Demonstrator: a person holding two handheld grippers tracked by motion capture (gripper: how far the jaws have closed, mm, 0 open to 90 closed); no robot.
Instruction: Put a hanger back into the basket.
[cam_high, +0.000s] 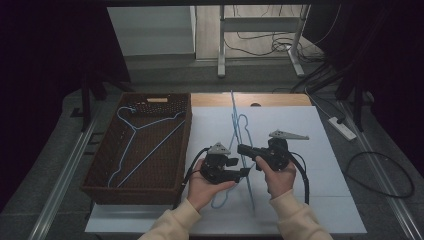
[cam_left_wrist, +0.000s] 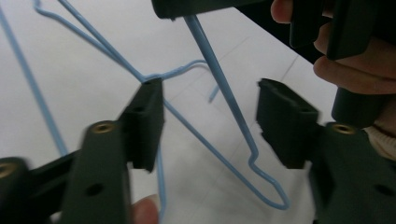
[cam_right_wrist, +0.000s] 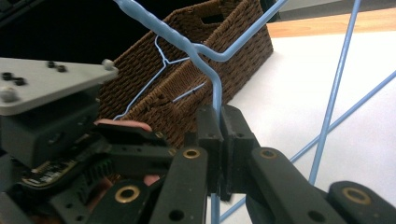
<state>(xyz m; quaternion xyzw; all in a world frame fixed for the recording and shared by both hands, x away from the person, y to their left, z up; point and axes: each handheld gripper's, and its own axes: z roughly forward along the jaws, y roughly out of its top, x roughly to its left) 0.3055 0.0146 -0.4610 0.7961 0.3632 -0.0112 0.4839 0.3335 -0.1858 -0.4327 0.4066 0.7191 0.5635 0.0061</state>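
1. Blue wire is what your right gripper (cam_right_wrist: 219, 140) holds: its jaws are pressed together on one strand of a coat hanger (cam_high: 239, 145), which stands tilted above the white table sheet (cam_high: 320, 150).
2. Your left gripper (cam_left_wrist: 210, 121) has its jaws apart, at a middling width, with a strand of that hanger passing between them; neither pad presses on the wire.
3. In the high view your left gripper (cam_high: 243, 172) sits just beside your right gripper (cam_high: 241, 149), both near the middle of the sheet.
4. A brown wicker basket (cam_high: 100, 165) stands at the sheet's left edge, with a second blue hanger (cam_high: 142, 142) lying flat inside it.
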